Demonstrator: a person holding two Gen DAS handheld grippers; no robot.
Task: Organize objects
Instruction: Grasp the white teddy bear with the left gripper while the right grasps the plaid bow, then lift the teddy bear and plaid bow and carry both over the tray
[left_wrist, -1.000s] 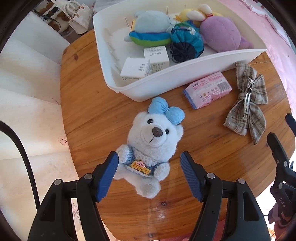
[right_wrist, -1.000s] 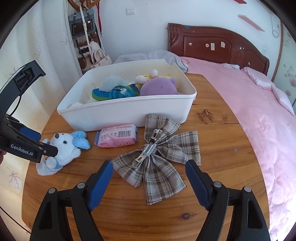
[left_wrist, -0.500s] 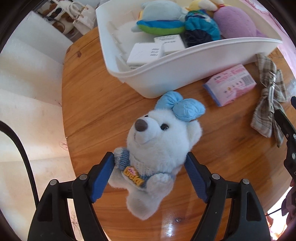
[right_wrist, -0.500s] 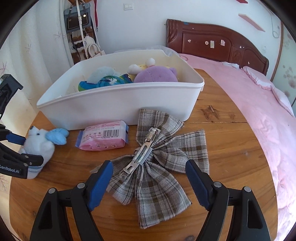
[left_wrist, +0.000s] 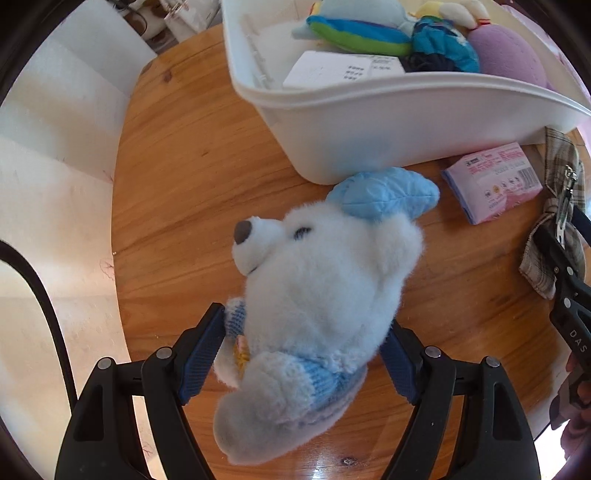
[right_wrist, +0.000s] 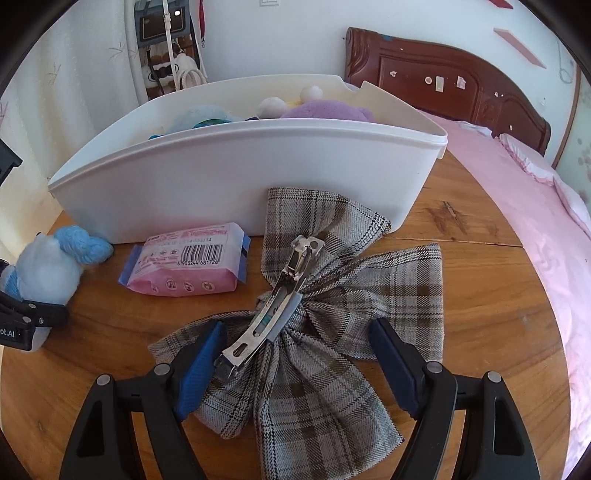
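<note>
A white plush bear (left_wrist: 317, 295) with a blue bow and blue sweater lies between the open jaws of my left gripper (left_wrist: 306, 354); the pads sit at its sides, contact unclear. It also shows in the right wrist view (right_wrist: 44, 269). My right gripper (right_wrist: 295, 365) is open, its jaws on either side of a plaid hair bow (right_wrist: 332, 306) with a metal clip (right_wrist: 273, 299), lying on the round wooden table (right_wrist: 480, 314). A white bin (left_wrist: 388, 122) (right_wrist: 240, 177) holds plush toys and white boxes.
A pink tissue pack (right_wrist: 188, 266) (left_wrist: 495, 181) lies in front of the bin between the bear and the bow. A pink bed (right_wrist: 517, 177) with a dark headboard is right of the table. Bags hang on the wall behind (right_wrist: 162, 40).
My left gripper moved forward around the bear, which now fills the jaws and looks tilted. My right gripper moved forward and down until its jaws straddle the plaid bow.
</note>
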